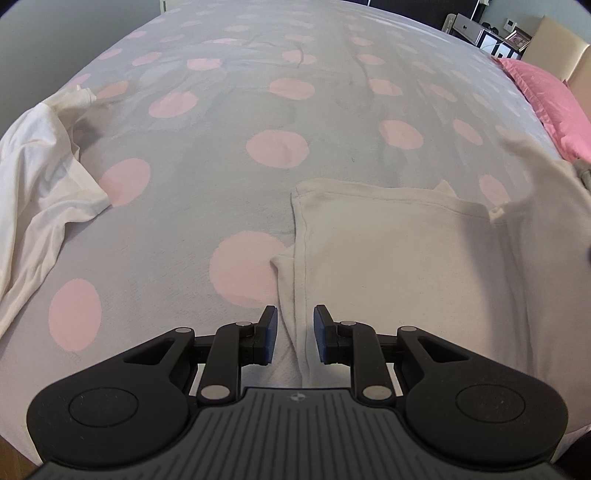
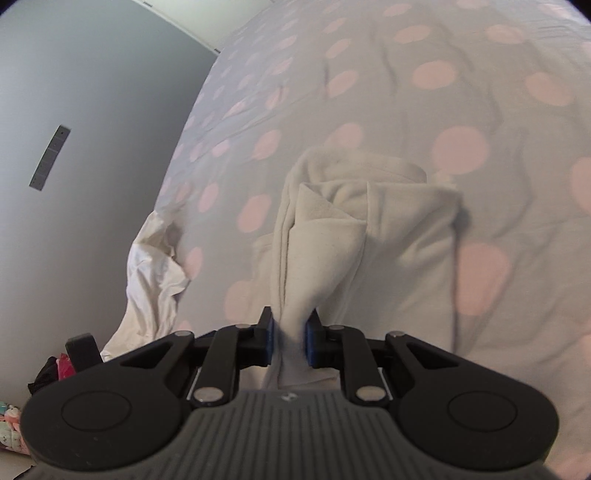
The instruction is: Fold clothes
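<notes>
A cream garment (image 1: 399, 251) lies partly folded on the bed, its left hem running down between my left fingers. My left gripper (image 1: 294, 334) hovers over that hem, open, with the blue pads apart and not pinching the cloth. In the right wrist view the same cream garment (image 2: 388, 236) is lifted at one end; my right gripper (image 2: 290, 336) is shut on a bunched fold of it, and the cloth rises in a cone from the pads. A white garment (image 1: 40, 192) lies crumpled at the bed's left edge, seen as the white garment (image 2: 151, 280) in the right wrist view.
The bed carries a grey cover with pink dots (image 1: 236, 147). A pink pillow (image 1: 546, 103) sits at the far right, with shelves (image 1: 487, 35) behind it. A grey wall (image 2: 74, 184) flanks the bed's left side; small items (image 2: 48, 373) lie on the floor.
</notes>
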The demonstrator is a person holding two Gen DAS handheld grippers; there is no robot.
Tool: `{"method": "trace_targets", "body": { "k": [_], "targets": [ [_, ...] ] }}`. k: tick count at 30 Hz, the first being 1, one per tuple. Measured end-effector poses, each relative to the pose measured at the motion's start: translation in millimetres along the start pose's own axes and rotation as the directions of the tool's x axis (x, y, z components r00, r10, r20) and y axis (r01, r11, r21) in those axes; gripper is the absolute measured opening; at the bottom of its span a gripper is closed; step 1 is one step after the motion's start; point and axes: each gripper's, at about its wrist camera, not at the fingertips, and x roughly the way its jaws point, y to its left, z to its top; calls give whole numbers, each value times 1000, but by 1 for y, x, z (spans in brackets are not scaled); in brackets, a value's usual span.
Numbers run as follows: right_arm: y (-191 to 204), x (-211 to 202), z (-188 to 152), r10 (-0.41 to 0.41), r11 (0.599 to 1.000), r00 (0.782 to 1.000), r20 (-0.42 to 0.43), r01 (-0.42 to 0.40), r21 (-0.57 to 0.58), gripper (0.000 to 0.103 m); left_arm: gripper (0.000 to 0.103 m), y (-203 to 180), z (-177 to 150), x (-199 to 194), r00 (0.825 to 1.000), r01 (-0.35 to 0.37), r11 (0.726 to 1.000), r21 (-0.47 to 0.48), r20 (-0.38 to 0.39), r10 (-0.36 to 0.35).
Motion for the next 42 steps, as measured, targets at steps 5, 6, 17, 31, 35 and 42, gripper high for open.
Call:
{"method": "trace_targets", "body": {
  "k": [5, 6, 17, 31, 35, 42],
  "targets": [
    [24, 54, -2, 34, 999, 998, -47, -33, 12, 19, 19, 7, 1, -3, 1000, 3, 1000, -19, 12, -3],
    [27, 63, -3, 31, 999, 998, -54, -30, 16, 19, 19, 8, 1, -3, 1000, 0, 1000, -24, 15, 0],
    [35, 135, -24, -43, 999, 989, -141, 45, 15, 20, 19, 23, -2, -1, 1000, -29, 997, -67, 4, 29],
    [28, 112, -31, 31, 999, 995, -98, -28, 38, 37, 19, 25, -3, -8, 999, -30, 998, -60, 30, 32],
    [17, 85, -37, 20, 999, 999, -41, -18, 29, 37, 19, 22, -3, -14, 999, 12, 998, -56, 43, -9],
    [-10, 57, -51, -84, 996, 996, 21, 84, 10, 37, 19, -2, -10, -26, 989, 140, 990, 30, 44, -141]
  ]
}}
